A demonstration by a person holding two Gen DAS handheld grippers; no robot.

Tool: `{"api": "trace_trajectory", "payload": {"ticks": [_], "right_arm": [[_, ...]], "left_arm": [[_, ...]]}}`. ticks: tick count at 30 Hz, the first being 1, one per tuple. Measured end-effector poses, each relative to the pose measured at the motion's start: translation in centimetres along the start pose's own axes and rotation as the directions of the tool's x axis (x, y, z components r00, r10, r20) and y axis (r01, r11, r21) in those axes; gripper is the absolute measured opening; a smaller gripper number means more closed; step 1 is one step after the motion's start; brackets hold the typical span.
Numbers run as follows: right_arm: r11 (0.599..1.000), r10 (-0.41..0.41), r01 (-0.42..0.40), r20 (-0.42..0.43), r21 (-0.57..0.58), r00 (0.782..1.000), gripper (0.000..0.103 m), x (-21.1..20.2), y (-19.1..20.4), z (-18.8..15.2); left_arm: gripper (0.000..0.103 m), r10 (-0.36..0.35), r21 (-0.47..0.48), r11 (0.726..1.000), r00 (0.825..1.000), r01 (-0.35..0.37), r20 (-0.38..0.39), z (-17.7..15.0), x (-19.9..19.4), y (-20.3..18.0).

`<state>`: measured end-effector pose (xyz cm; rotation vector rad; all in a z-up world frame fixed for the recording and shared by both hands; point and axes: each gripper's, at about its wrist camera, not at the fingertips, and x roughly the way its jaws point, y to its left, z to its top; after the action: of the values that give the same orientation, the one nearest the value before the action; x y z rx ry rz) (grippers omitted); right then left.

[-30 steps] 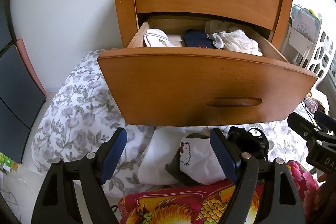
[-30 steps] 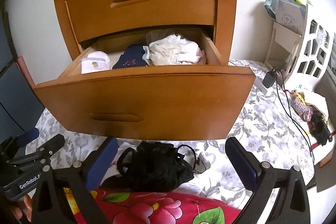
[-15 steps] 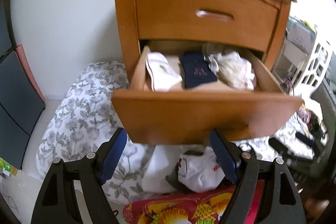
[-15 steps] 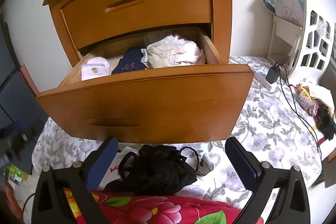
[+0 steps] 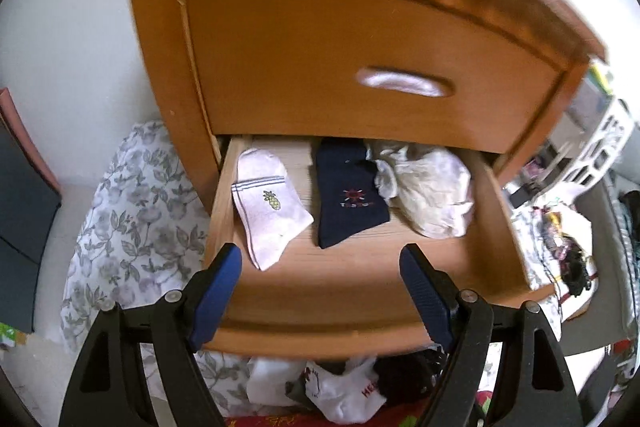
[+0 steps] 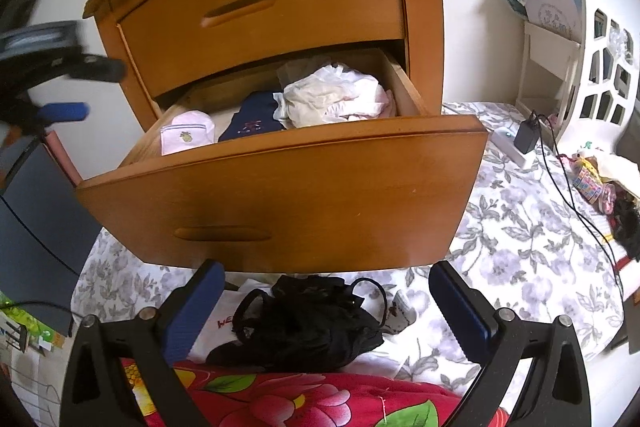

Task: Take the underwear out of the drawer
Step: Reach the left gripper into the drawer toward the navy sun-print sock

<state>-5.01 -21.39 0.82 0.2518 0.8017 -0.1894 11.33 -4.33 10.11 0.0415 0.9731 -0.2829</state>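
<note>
The lower drawer (image 5: 320,323) of a wooden nightstand stands pulled out. Inside lie a white pineapple sock (image 5: 268,207), a navy sock (image 5: 348,199) and a crumpled cream underwear pile (image 5: 428,195) at the right. My left gripper (image 5: 320,263) hovers open and empty above the drawer's front edge, looking down into it. In the right wrist view the left gripper (image 6: 80,91) shows blurred at the far left, above the drawer (image 6: 320,187). The underwear pile (image 6: 336,95) fills the drawer's right end. My right gripper (image 6: 326,275) is open and empty, low in front of the drawer.
A black garment (image 6: 308,323) and a white one (image 5: 344,395) lie on the floral sheet (image 6: 520,247) below the drawer. A red flowered blanket (image 6: 280,399) is nearest. A white shelf (image 6: 600,47), a charger (image 6: 528,135) and cables sit to the right.
My left gripper has risen and moved forward over the drawer, so its view now looks down on the socks and underwear. The right gripper has stayed almost in place.
</note>
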Motion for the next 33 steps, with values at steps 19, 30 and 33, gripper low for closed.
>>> {"api": "trace_trajectory", "payload": {"ticks": [19, 30, 33], "right_arm": [[0.994, 0.096, -0.095, -0.017, 0.062, 0.995, 0.103, 0.5, -0.9, 0.0], [0.988, 0.134, -0.130, -0.031, 0.087, 0.991, 0.103, 0.9, -1.2, -0.1], [0.986, 0.140, -0.136, -0.035, 0.092, 0.990, 0.103, 1.0, -1.3, -0.1]], "left_arm": [[0.075, 0.092, -0.080, 0.990, 0.955, -0.119, -0.283, 3.0, 12.8, -2.9], [0.056, 0.097, -0.126, 0.981, 0.933, -0.149, -0.347, 3.9, 16.8, -2.9], [0.055, 0.125, -0.117, 0.977, 0.925, -0.177, -0.359, 4.5, 17.5, -2.9]]}}
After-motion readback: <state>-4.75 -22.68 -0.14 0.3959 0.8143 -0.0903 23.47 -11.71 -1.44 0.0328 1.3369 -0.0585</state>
